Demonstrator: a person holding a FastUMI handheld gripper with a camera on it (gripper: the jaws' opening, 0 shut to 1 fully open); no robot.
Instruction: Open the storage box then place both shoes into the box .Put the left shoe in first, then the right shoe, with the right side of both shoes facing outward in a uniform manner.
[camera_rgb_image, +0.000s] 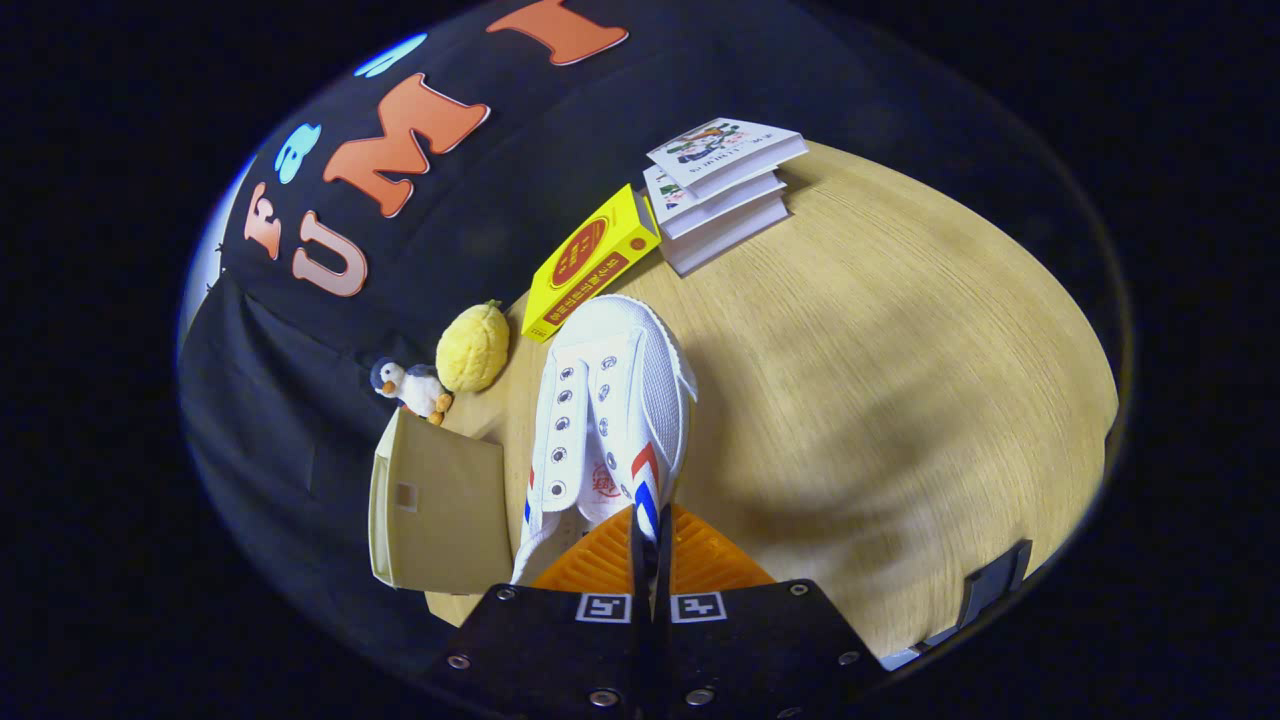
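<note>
My gripper (650, 540) is shut on a white canvas shoe (610, 400), with both fingers pressing on the shoe's side wall by the red and blue stripes near the heel opening. The shoe stretches away from the fingers, its toe pointing toward a yellow carton. The lace holes and tongue face me. Just left of the shoe and the fingers stands the beige storage box (440, 510); it turns a flat panel with a small square recess toward me. I cannot tell whether the shoe touches the table.
The wooden table (900, 400) spreads wide to the right of the shoe. Beyond the toe lie a yellow carton (590, 265) and a stack of books (720, 190). A yellow plush (473, 347) and a penguin toy (410, 388) sit behind the box.
</note>
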